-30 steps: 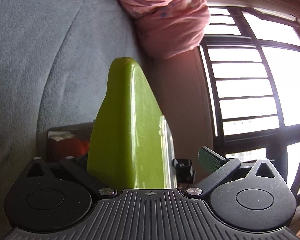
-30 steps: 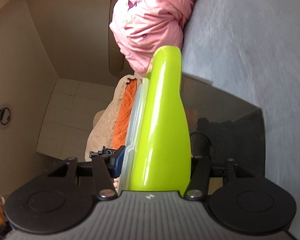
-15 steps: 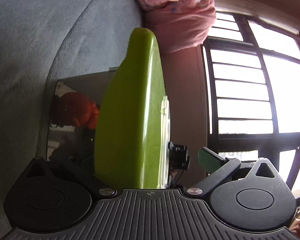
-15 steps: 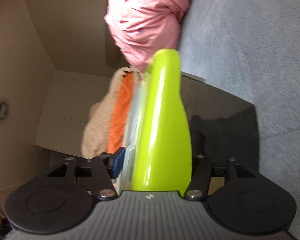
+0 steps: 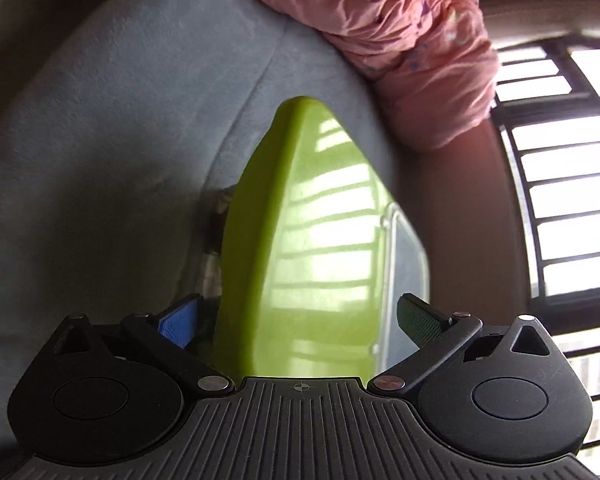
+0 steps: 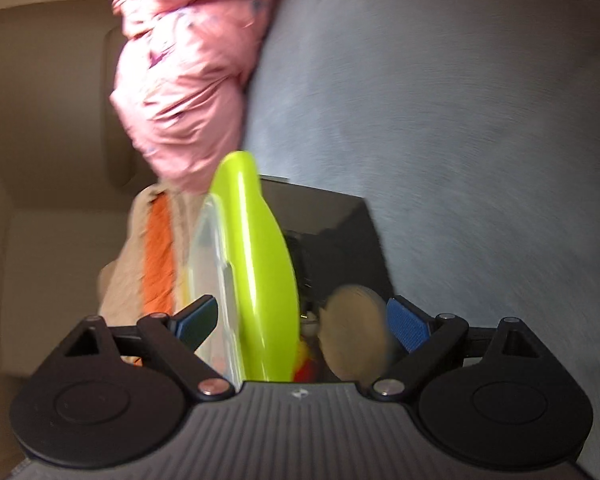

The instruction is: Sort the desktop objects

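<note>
A lime-green box lid (image 5: 300, 256) with a clear plastic container (image 5: 404, 268) against it stands on edge between the fingers of my left gripper (image 5: 300, 320). The jaws are spread with a gap on both sides of the box. The same green lid (image 6: 256, 280) and clear container (image 6: 208, 264) show in the right wrist view, between the spread fingers of my right gripper (image 6: 304, 320), nearer the left finger. A tan round object (image 6: 354, 332) sits by the right blue pad (image 6: 408, 328).
A grey upholstered seat back (image 5: 120, 128) fills the background. A pink garment (image 5: 400, 28) hangs above. A barred window (image 5: 560, 200) is at the right. A dark box (image 6: 332, 220) and an orange and beige cloth (image 6: 148, 264) lie behind the lid.
Both grippers have opened: the fingers that pressed the green box now stand apart from it. The box has tipped in the right wrist view, and the tan round object has come into sight.
</note>
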Motion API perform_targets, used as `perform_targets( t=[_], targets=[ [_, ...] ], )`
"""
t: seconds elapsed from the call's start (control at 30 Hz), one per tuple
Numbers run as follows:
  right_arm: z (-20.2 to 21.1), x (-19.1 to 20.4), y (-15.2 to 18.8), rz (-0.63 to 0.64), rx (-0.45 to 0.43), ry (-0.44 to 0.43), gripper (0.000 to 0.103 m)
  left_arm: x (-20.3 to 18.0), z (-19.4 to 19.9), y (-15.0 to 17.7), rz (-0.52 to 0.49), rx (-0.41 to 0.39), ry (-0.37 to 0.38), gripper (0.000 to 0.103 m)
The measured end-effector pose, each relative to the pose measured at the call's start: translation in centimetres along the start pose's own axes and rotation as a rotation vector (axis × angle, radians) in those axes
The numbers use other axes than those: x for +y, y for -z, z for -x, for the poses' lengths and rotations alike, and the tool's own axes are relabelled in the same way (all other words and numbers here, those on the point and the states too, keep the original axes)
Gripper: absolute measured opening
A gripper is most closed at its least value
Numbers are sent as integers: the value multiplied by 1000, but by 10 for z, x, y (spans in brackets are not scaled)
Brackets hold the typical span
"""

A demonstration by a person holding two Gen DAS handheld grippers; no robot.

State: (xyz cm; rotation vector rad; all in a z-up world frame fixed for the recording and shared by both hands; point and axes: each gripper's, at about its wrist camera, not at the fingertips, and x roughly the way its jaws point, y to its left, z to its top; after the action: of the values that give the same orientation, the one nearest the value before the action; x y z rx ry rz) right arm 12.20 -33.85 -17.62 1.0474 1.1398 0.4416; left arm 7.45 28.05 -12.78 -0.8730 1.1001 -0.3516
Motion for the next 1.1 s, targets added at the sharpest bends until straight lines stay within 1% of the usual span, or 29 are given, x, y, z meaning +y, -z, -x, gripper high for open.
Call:
perform_targets(
  t=[0.07, 0.1, 0.13, 0.17, 0.2, 0.23, 0.27, 0.3, 0.33, 0.43, 0.5, 0.63, 0.7, 0.8, 0.83, 0.87, 0.93, 1.0, 1.03, 1.1],
  targets=[
    [15, 12, 24, 44, -51, 90, 94, -30, 8, 23, -59, -42, -192, 103],
    [21, 19, 36, 73, -80, 139, 96, -43, 12, 37, -82, -71, -254, 103],
    [28, 27, 49, 105, -111, 179, 99, -58, 15, 50, -103, -91, -279, 103],
    [33, 36, 63, 129, -146, 193, 101, -72, 17, 63, -125, -109, -303, 103],
    [39, 44, 76, 151, -177, 202, 103, -86, 18, 75, -154, -111, -302, 103],
    [43, 51, 87, 156, -184, 177, 103, -101, 16, 86, -182, -98, -302, 103],
    [46, 58, 98, 159, -188, 155, 103, -114, 11, 95, -214, -73, -317, 103],
    [48, 65, 106, 150, -168, 150, 103, -127, 7, 104, -246, -49, -332, 103],
    [50, 72, 115, 144, -154, 145, 103, -138, 4, 112, -273, -50, -347, 103],
    [55, 96, 141, 176, -196, 137, 103, -164, 0, 131, -335, -67, -384, 103],
    [54, 116, 155, 215, -198, 180, 103, -175, 1, 139, -348, -96, -428, 103],
    [53, 162, 188, 319, -202, 343, 103, -192, 15, 155, -394, -152, -484, 103],
    [53, 181, 207, 395, -232, 375, 103, -196, 22, 164, -378, -168, -499, 103],
    [45, 205, 233, 474, -221, 473, 103, -206, 25, 180, -373, -109, -492, 103],
    [41, 211, 241, 493, -212, 511, 103, -211, 26, 185, -396, -93, -490, 103],
    [39, 218, 249, 513, -206, 534, 103, -217, 25, 189, -422, -97, -504, 103],
    [35, 231, 262, 552, -203, 567, 103, -228, 31, 194, -468, -145, -578, 103],
    [35, 243, 270, 575, -215, 593, 103, -238, 40, 195, -504, -207, -635, 103],
    [35, 249, 273, 583, -223, 602, 103, -243, 45, 197, -507, -231, -654, 103],
    [38, 257, 277, 585, -242, 623, 103, -248, 51, 196, -500, -258, -667, 103]
  ],
)
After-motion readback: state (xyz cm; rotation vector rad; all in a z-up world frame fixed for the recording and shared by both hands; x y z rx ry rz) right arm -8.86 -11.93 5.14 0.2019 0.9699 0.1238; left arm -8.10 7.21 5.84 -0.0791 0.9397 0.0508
